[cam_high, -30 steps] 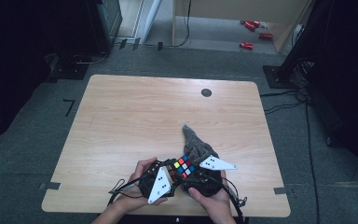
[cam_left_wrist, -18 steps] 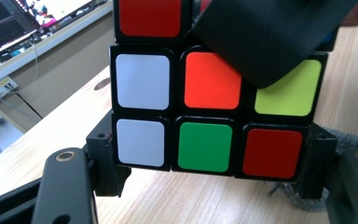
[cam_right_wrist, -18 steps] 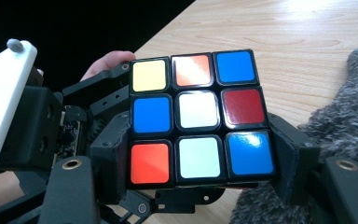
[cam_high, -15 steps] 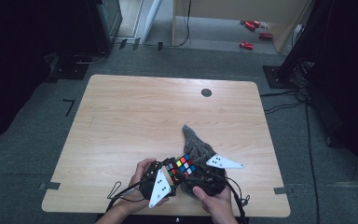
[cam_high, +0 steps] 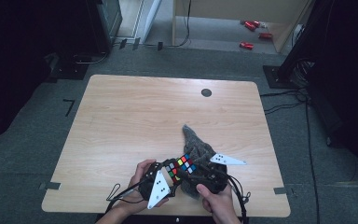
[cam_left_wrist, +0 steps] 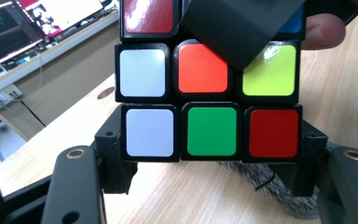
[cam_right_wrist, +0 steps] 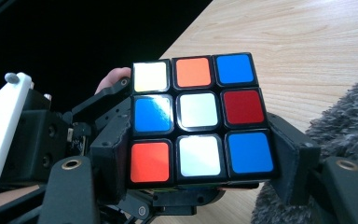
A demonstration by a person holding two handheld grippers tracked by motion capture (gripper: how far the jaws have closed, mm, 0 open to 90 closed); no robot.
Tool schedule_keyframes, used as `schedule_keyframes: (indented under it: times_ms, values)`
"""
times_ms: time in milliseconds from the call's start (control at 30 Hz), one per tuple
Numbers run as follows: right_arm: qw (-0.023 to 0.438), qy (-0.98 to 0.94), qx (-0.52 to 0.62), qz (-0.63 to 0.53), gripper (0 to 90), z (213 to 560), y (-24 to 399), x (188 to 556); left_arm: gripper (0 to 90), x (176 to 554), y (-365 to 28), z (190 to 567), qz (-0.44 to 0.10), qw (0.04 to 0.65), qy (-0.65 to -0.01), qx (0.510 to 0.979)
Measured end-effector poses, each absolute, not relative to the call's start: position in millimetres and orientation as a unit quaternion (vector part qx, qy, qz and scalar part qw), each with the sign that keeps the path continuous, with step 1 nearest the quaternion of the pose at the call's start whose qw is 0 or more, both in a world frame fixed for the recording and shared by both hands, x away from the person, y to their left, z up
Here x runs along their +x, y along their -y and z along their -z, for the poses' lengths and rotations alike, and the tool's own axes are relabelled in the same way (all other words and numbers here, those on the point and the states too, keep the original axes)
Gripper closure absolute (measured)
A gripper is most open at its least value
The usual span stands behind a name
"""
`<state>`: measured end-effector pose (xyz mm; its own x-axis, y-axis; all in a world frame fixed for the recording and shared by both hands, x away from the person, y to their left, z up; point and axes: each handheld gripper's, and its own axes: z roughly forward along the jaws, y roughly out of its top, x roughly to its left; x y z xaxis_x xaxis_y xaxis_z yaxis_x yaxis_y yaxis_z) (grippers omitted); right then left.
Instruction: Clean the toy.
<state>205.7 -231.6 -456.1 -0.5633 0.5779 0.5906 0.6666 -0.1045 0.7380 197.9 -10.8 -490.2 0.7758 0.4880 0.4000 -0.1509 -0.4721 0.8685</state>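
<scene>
A scrambled colour cube is held above the table's near edge between both grippers. My left gripper is shut on it, and its jaws have just been closing a little more on the cube. In the left gripper view the jaws clamp the cube's bottom row of white, green and red. My right gripper is shut on the cube too. In the right gripper view the right gripper pinches the bottom row of the cube, which is red, white and blue.
A crumpled grey cloth lies on the wooden table just behind the hands, and its fabric lies close beside the right jaw. A dark round hole sits near the far edge. Cables trail on the floor at the right.
Both hands and the cube stay in about the same spot. The right gripper's white plate has shifted slightly to the right.
</scene>
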Motion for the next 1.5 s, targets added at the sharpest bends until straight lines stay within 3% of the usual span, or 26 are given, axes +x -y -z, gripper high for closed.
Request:
schedule_keyframes:
  times_ms: [433, 567, 833, 933, 1000, 1067, 1233, 1500]
  values:
    - [-0.065, 0.730, -0.415, 0.539, 26.1, 449, 220, 196, 34.8, 198, 4, 489, -0.293, 0.483, -0.103, 0.819]
    - [-0.062, 0.729, -0.414, 0.541, 26.1, 450, 221, 195, 34.8, 200, 2, 488, -0.286, 0.479, -0.105, 0.823]
    - [-0.087, 0.723, -0.414, 0.547, 32.6, 445, 227, 193, 34.8, 210, -8, 484, -0.278, 0.458, -0.128, 0.834]
    - [-0.102, 0.731, -0.397, 0.546, 44.0, 444, 223, 189, 34.8, 210, -9, 484, -0.277, 0.452, -0.129, 0.838]
    - [-0.100, 0.735, -0.388, 0.546, 49.6, 444, 221, 188, 34.8, 210, -9, 483, -0.279, 0.446, -0.126, 0.841]
    - [-0.088, 0.731, -0.395, 0.550, 49.6, 445, 220, 188, 34.7, 208, -6, 483, -0.285, 0.436, -0.117, 0.846]
    - [-0.068, 0.714, -0.428, 0.549, 34.4, 449, 219, 193, 34.7, 198, 0, 483, -0.321, 0.435, -0.092, 0.836]
    - [0.022, 0.691, -0.452, 0.564, 27.7, 454, 225, 203, 34.7, 186, 4, 485, -0.371, 0.445, -0.061, 0.813]
